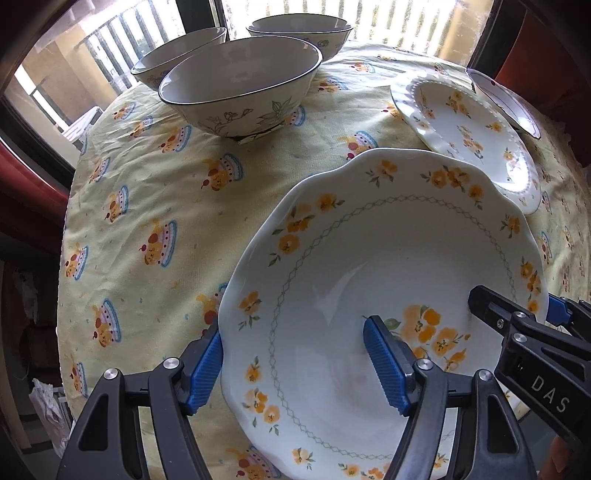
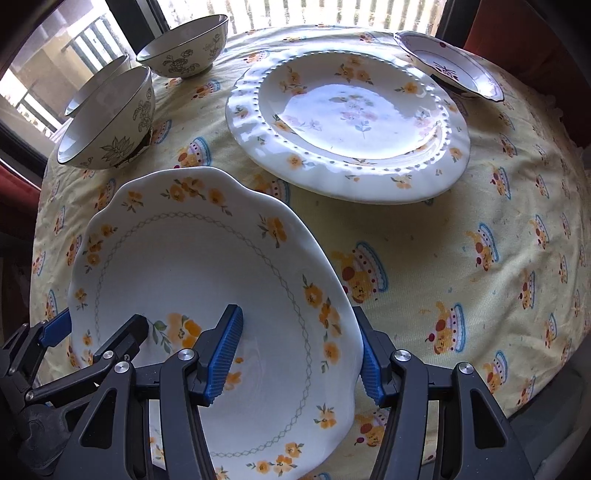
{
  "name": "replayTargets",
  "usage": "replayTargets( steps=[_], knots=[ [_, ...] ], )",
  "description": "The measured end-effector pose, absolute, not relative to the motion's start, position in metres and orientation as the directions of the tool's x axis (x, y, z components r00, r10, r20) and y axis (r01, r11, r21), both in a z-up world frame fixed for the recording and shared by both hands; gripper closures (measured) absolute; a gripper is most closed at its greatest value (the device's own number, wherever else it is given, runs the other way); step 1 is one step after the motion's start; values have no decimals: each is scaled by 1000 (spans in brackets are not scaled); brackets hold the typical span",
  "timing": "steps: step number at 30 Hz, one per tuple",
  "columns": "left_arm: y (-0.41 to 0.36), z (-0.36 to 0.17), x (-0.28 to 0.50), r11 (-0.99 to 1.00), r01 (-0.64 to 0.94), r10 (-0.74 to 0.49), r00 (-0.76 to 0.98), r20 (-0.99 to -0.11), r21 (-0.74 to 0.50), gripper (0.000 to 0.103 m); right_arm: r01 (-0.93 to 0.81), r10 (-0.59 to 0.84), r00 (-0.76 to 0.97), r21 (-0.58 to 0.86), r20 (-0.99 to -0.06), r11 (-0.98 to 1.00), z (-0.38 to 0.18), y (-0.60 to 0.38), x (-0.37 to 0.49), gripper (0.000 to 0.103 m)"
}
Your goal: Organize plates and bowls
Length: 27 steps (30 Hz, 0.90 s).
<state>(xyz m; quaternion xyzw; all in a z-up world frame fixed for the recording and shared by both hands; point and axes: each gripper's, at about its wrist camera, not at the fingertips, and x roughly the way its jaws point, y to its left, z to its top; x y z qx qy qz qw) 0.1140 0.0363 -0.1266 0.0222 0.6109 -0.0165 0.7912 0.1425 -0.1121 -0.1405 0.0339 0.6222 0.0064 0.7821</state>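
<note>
A deep white plate (image 1: pixel 332 258) (image 2: pixel 192 266) with a wavy rim and yellow flowers sits between both grippers, slightly tilted. My left gripper (image 1: pixel 295 365) straddles its left rim, one blue pad outside against the rim and one inside on the plate. It also shows in the right wrist view as the left gripper (image 2: pixel 96 328). My right gripper (image 2: pixel 297 360) straddles the opposite rim in the same way and looks shut on it. The left wrist view shows that right gripper (image 1: pixel 517 306) on the plate's right edge. A larger beaded plate (image 1: pixel 469 129) (image 2: pixel 347 122) lies beyond.
Three grey-lined floral bowls (image 1: pixel 240 85) (image 1: pixel 177 55) (image 1: pixel 299 33) stand at the far left of the round table. A small dark-rimmed dish (image 1: pixel 506 103) (image 2: pixel 450 66) lies behind the beaded plate. The yellow patterned cloth (image 2: pixel 443 240) covers the table. Windows are behind.
</note>
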Motion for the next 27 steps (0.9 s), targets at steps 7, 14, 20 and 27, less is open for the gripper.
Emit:
replayTargets(
  steps=[7, 14, 20, 27],
  knots=[
    [0, -118, 112, 999, 35, -2, 247, -969, 7, 29, 29, 59, 239, 67, -969, 997, -122, -143, 136, 42],
    [-40, -109, 111, 1000, 9, 7, 259, -966, 10, 29, 1, 75, 234, 78, -969, 997, -108, -186, 130, 42],
    [-72, -109, 117, 1000, -17, 10, 265, -964, 6, 29, -20, 83, 237, 80, -968, 997, -109, -220, 139, 42],
    [-123, -108, 120, 999, -41, 7, 277, -961, -5, 29, -50, 82, 251, 72, -964, 996, -103, -266, 148, 42]
  ],
)
